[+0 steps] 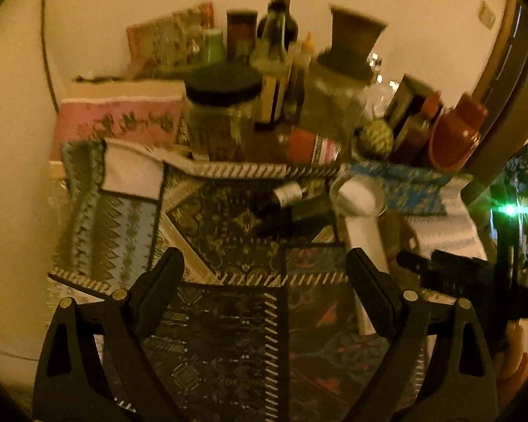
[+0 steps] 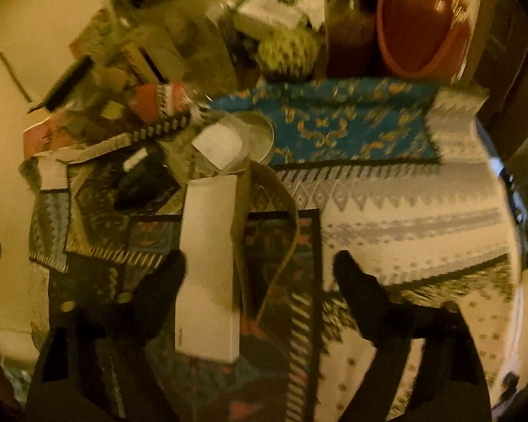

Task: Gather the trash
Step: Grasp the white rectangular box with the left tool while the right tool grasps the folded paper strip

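Left gripper (image 1: 265, 267): jaws wide apart, holding nothing, over the dark patterned cloth (image 1: 225, 334), lower centre of the left view.
White box (image 2: 207, 263): lies flat left of centre in the right view; small marks near its lower edge, too blurred to read.
Right gripper (image 2: 260, 267): jaws apart, not gripping; box just beside the left finger.
Red-capped bottle (image 1: 311, 147): striped label, unreadable.
Labels: none legible.

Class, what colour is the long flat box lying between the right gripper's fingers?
White; the long flat box shows best in the right wrist view.
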`<state>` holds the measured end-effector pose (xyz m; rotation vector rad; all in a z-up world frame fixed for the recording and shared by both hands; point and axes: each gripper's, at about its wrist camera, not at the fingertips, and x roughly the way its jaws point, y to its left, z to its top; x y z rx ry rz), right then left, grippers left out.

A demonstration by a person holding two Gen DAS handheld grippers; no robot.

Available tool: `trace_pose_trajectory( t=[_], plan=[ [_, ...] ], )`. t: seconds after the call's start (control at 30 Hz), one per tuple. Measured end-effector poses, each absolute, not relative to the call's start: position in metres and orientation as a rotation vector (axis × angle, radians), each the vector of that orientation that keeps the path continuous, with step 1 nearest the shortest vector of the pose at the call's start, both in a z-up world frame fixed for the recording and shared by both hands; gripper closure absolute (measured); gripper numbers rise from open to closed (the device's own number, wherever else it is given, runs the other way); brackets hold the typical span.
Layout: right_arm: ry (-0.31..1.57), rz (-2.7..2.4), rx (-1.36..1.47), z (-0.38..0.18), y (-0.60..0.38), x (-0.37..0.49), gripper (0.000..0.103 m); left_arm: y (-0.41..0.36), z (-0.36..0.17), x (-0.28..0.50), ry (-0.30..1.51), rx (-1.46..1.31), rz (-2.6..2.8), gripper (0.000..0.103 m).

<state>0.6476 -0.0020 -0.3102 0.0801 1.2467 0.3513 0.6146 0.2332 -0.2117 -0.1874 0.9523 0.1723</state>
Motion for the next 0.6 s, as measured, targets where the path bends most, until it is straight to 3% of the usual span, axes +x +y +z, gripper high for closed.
trace_pose_trajectory(
  t=[0.1,0.27,0.33,0.4,0.6],
  plan=[
    [1.293,0.371,0.17,-0.327,-0.003,0.656,0.043,0.232,-0.229,0.625,0.986,-0.196,0.155,0.009],
    [1.297,0.374,0.22,-0.335,-0.008,0.658,0.08,0.215,-0.251,0.64,1.035,-0.205,0.104,0.009],
    [1.275,0.377,0.205,-0.332,-0.011,0.654,0.088,0.204,-0.257,0.645,1.053,-0.196,0.083,0.009],
    [1.26,0.368,0.172,-0.329,-0.016,0.651,0.093,0.19,-0.264,0.65,1.073,-0.192,0.058,0.009],
    [1.19,0.325,0.085,-0.306,-0.041,0.638,0.095,0.145,-0.285,0.66,1.125,-0.178,0.013,0.014]
  ],
)
